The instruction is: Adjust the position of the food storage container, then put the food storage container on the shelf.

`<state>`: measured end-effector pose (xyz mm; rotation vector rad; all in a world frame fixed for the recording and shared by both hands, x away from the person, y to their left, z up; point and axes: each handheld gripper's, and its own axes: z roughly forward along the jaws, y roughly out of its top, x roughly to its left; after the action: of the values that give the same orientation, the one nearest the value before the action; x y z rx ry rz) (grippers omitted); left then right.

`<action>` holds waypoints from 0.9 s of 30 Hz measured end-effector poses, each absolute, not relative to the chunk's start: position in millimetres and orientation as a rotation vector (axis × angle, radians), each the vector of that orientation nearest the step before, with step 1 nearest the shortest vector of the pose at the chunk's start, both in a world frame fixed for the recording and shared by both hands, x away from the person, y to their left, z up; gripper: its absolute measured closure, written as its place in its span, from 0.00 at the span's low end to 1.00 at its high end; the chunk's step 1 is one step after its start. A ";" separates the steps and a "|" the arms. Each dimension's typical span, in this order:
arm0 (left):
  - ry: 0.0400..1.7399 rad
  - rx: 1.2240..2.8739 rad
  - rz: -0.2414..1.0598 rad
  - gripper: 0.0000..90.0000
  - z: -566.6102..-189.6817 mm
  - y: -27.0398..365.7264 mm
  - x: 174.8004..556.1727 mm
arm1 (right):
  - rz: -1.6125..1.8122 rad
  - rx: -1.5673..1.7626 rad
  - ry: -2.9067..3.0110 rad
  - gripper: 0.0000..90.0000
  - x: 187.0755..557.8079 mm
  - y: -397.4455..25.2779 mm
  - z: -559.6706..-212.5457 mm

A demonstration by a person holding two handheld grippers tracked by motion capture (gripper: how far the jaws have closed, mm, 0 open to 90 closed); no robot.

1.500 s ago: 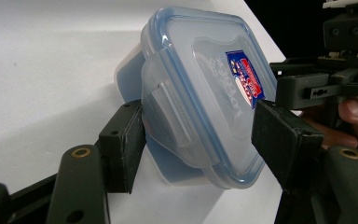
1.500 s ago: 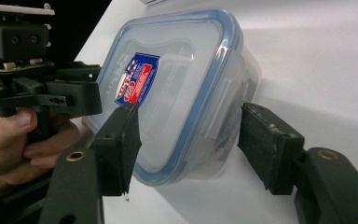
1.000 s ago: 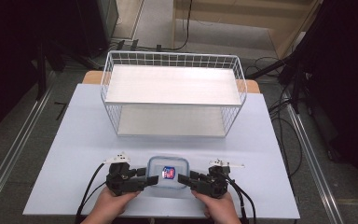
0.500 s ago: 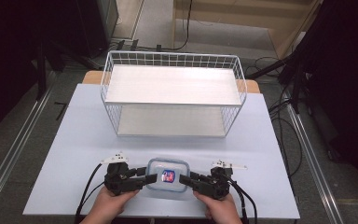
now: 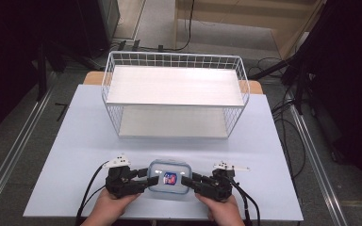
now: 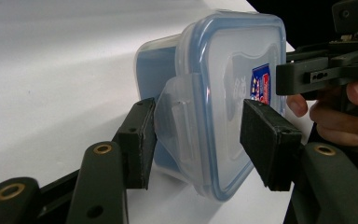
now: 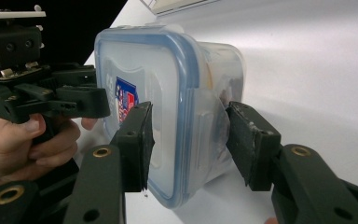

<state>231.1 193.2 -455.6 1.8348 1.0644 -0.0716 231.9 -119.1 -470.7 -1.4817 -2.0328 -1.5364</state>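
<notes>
I hold a small clear plastic food container with a blue-rimmed snap lid (image 5: 168, 177) between my two tools at the near edge of the pale blue table (image 5: 75, 141). My left gripper (image 6: 193, 135) has its jaws spread around the clasp flap on the container's left end, one pad on the lid face and the other by the flap. My right gripper (image 7: 189, 140) likewise straddles the opposite flap, jaws apart. Beyond stands the white wire two-tier shelf basket (image 5: 174, 94).
</notes>
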 end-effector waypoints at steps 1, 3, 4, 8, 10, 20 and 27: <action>1.062 1.836 -0.070 0.53 -455.7 193.3 231.1 | -1.536 -1.480 -2.039 0.59 231.8 -119.1 -470.4; 1.060 1.839 -0.064 0.53 -455.5 193.2 231.2 | -1.540 -1.478 -2.044 0.59 231.8 -118.6 -470.2; 1.060 1.836 -0.060 0.53 -455.5 192.9 231.1 | -1.541 -1.479 -2.047 0.59 231.7 -118.5 -470.0; 1.064 1.826 -0.055 0.53 -456.7 194.4 230.7 | -1.544 -1.477 -2.066 0.59 231.4 -117.0 -468.4; 1.064 1.821 -0.050 0.53 -456.9 195.1 230.3 | -1.550 -1.468 -2.080 0.59 232.3 -116.2 -468.3; 1.058 1.834 -0.025 0.53 -455.0 195.3 230.5 | -1.586 -1.444 -2.149 0.59 232.1 -112.2 -462.5; 1.020 1.825 0.025 0.53 -446.8 193.1 226.7 | -1.634 -1.426 -2.179 0.59 228.8 -113.8 -455.1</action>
<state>226.7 193.1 -446.8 1.8246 1.0195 0.0250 228.8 -113.8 -455.1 -1.4256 -2.1791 -1.6338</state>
